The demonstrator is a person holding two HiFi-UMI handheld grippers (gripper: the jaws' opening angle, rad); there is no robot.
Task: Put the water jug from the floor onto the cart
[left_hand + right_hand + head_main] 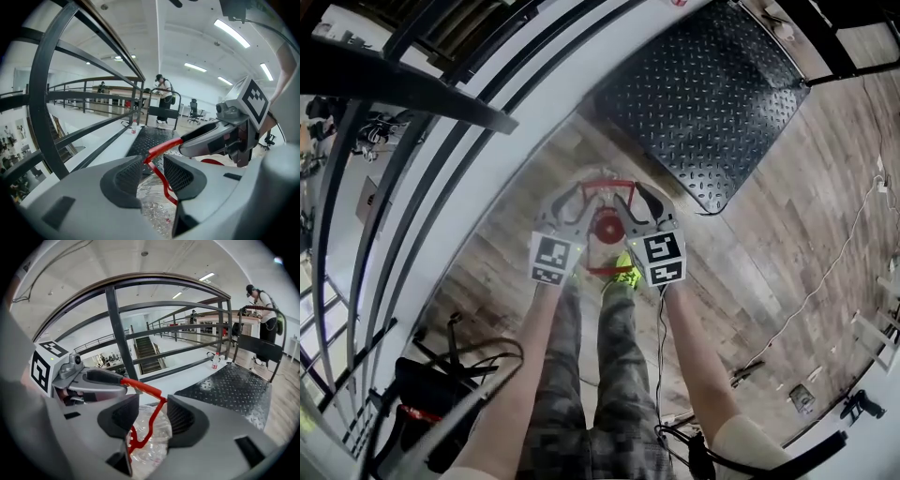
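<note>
Straddling the jug (605,228) handle (607,185), left claw (152,174) and right claw (153,416) sit released, likely set for a two-handed lift to cart (703,89)

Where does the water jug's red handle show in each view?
Head view: red handle at centre, between left gripper and right gripper.
Left gripper view: handle lower centre, crossing the gap of its open tongs.
Right gripper view: handle left of centre, above its tongs.
Shared landmark: black checker-plate cart deck.
</note>
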